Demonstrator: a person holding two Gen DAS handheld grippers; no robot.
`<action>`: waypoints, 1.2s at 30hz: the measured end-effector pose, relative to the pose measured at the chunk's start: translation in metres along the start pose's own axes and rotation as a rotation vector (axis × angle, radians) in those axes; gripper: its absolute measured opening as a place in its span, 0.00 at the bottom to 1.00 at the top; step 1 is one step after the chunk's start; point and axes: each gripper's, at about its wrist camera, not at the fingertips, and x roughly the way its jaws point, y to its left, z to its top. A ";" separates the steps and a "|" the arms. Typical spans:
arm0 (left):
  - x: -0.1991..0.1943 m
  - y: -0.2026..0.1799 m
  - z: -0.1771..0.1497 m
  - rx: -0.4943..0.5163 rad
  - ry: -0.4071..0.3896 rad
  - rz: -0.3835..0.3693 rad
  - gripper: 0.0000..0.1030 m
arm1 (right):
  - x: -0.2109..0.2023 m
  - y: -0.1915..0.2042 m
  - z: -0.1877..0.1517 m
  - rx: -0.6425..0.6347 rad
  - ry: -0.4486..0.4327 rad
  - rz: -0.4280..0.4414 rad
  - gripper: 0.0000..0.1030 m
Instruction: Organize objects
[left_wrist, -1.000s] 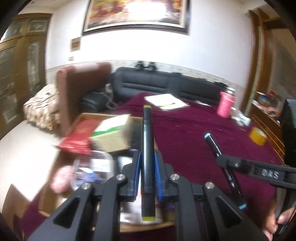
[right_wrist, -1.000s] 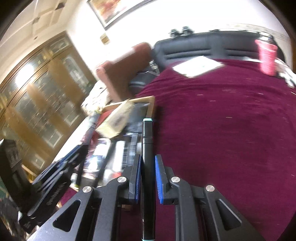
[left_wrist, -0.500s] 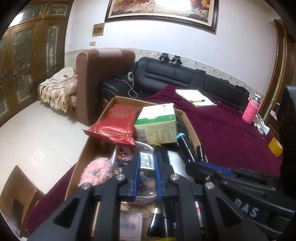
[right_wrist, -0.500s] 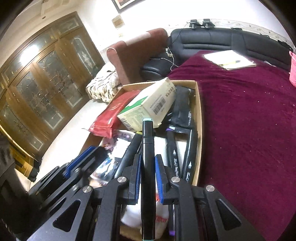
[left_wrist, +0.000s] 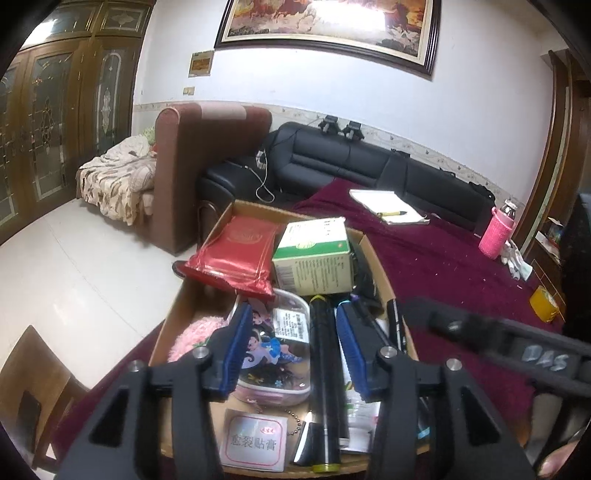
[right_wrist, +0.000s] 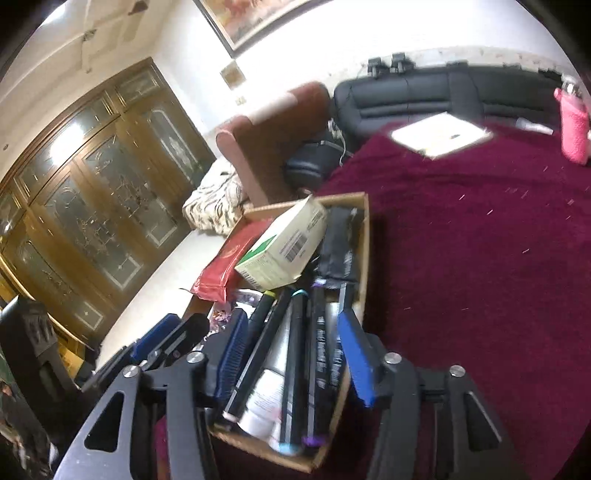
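Cardboard box: four markers | left gripper, right gripper fingers just opened, gripping nothing

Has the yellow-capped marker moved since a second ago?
Yes. The yellow-capped marker left the air above the maroon tablecloth and now lies in the cardboard box, between the left gripper jaws, which just opened.

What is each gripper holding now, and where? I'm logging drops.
Nothing. Left gripper and right gripper have just opened; both markers lie loose in the cardboard box.
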 end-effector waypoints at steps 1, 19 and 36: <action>-0.003 -0.002 0.001 0.002 -0.005 -0.002 0.52 | -0.008 -0.003 -0.001 -0.014 -0.017 -0.036 0.75; -0.020 -0.080 0.006 0.244 0.006 0.079 1.00 | -0.087 -0.028 -0.051 -0.262 -0.280 -0.391 1.00; -0.058 -0.090 0.007 0.367 -0.048 0.192 1.00 | -0.092 0.001 -0.078 -0.401 -0.328 -0.277 1.00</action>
